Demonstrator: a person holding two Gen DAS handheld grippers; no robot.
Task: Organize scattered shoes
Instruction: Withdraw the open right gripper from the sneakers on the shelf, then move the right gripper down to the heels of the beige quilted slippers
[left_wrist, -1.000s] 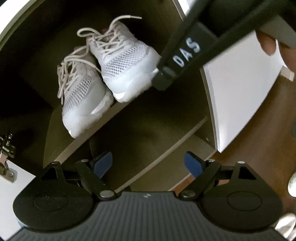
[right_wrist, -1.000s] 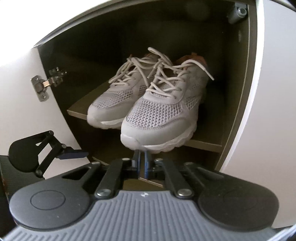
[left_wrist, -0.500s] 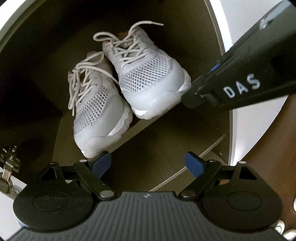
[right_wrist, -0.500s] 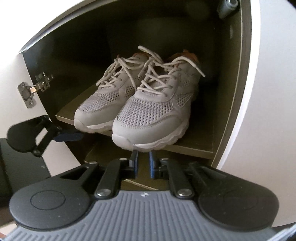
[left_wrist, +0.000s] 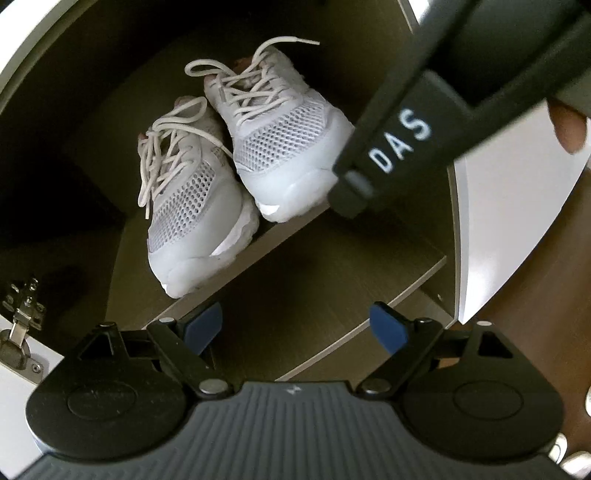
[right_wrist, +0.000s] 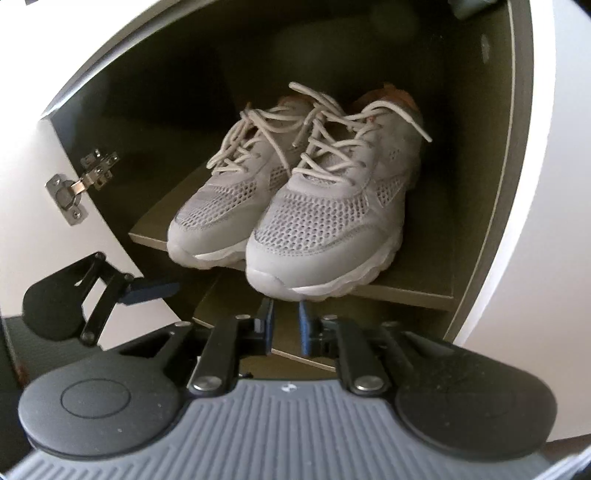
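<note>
Two pale grey mesh sneakers stand side by side on a cabinet shelf (right_wrist: 406, 291), toes out over its front edge. In the right wrist view the left shoe (right_wrist: 218, 225) and right shoe (right_wrist: 325, 236) are just ahead. My right gripper (right_wrist: 286, 325) sits just below the right shoe's toe, its jaws a narrow gap apart, holding nothing. My left gripper (left_wrist: 295, 325) is wide open and empty, below and in front of the shelf; both shoes show there, the left (left_wrist: 188, 206) and the right (left_wrist: 284, 147). The right gripper's black body (left_wrist: 424, 122) crosses that view beside the right shoe's toe.
The cabinet has white doors; the left door (right_wrist: 40, 206) is open with a metal hinge (right_wrist: 77, 184). The white right panel (right_wrist: 546, 221) borders the opening. A lower shelf (left_wrist: 332, 277) lies beneath. Brown wooden floor (left_wrist: 535, 295) shows at right.
My right gripper's jaws have opened from shut to a narrow gap under the right shoe's toe. The left gripper has shifted a little and stays open. The shoes have not moved.
</note>
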